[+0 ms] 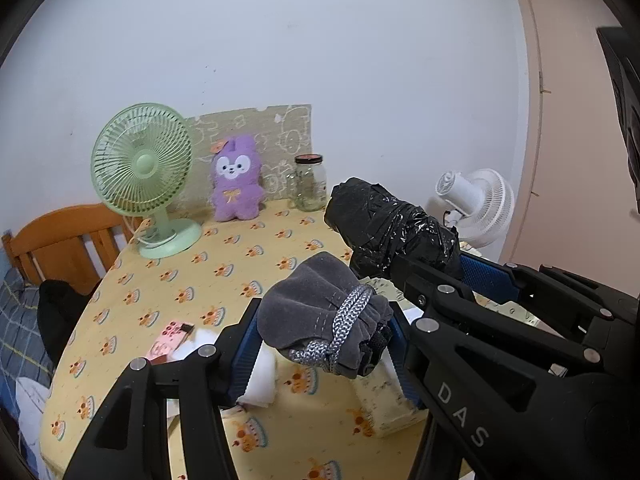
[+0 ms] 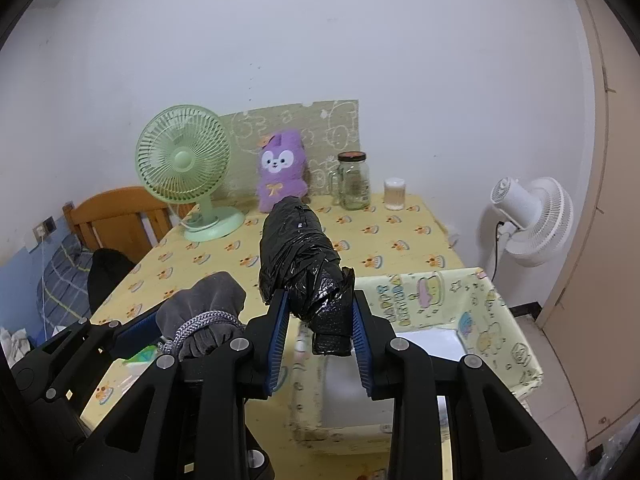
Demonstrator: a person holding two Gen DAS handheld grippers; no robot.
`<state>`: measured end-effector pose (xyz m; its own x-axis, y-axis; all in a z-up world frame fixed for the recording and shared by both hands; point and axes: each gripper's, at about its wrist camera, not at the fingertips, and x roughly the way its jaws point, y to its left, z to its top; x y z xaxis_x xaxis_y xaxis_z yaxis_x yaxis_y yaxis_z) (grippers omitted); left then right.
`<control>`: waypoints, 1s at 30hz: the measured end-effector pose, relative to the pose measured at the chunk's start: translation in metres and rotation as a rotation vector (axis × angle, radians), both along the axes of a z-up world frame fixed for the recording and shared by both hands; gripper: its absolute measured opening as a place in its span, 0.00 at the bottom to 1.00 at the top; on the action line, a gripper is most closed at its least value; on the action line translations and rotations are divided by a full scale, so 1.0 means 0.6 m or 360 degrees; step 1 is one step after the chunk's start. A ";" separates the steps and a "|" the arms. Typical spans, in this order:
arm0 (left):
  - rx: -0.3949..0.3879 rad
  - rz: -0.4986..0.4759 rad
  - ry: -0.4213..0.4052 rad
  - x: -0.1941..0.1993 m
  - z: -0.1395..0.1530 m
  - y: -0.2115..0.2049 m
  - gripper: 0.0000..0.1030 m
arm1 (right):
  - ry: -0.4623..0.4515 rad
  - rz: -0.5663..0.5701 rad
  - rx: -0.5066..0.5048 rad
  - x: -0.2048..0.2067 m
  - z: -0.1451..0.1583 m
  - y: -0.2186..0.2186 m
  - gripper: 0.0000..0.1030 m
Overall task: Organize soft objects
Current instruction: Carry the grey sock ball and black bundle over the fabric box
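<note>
The left tongs [image 1: 324, 340] pinch a grey drawstring pouch [image 1: 320, 316] above the worktop [image 1: 224, 264]; beside them, the right tongs [image 2: 320, 328] clamp a black plastic-wrapped bundle [image 2: 298, 256] over a fabric storage box [image 2: 500, 320].

The desk fan [image 2: 184, 160] is standing at the back left of the counter [image 2: 400, 236]. The plush bunny [image 2: 282, 168] is sitting to its right, and the glass jar [image 2: 353, 180] is standing right of the bunny. The fabric box [image 2: 492, 320] is sitting at the front right.
</note>
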<state>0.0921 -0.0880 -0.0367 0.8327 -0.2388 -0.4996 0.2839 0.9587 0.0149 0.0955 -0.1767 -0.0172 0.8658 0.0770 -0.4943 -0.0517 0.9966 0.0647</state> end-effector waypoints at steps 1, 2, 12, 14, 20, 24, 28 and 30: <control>-0.0002 -0.0012 -0.0001 0.001 0.000 -0.005 0.59 | -0.0002 -0.0008 -0.0002 0.000 0.001 -0.004 0.33; -0.0003 -0.0016 -0.0003 0.001 0.000 -0.009 0.59 | -0.0003 -0.0017 -0.0004 -0.001 0.001 -0.009 0.33; 0.0000 -0.0102 0.0004 0.012 -0.010 -0.059 0.59 | -0.0001 -0.0127 -0.0016 0.000 -0.006 -0.058 0.33; 0.0002 -0.0121 0.0007 0.016 -0.013 -0.069 0.59 | 0.0000 -0.0147 -0.0017 0.001 -0.009 -0.067 0.33; 0.0024 -0.0157 0.0032 0.028 -0.024 -0.097 0.59 | 0.0024 -0.0225 -0.0010 0.008 -0.020 -0.094 0.33; 0.0029 -0.0156 0.0064 0.036 -0.035 -0.111 0.60 | 0.0048 -0.0263 -0.0012 0.012 -0.031 -0.111 0.33; 0.0032 -0.0166 0.0123 0.048 -0.048 -0.127 0.61 | 0.0089 -0.0292 -0.0010 0.022 -0.045 -0.127 0.33; 0.0051 -0.0163 0.0155 0.052 -0.052 -0.134 0.70 | 0.0110 -0.0292 0.0000 0.027 -0.050 -0.134 0.33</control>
<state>0.1231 -0.1685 -0.0678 0.7520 -0.3030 -0.5854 0.3819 0.9241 0.0124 0.1116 -0.2572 -0.0473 0.8294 -0.0792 -0.5530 0.1355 0.9888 0.0617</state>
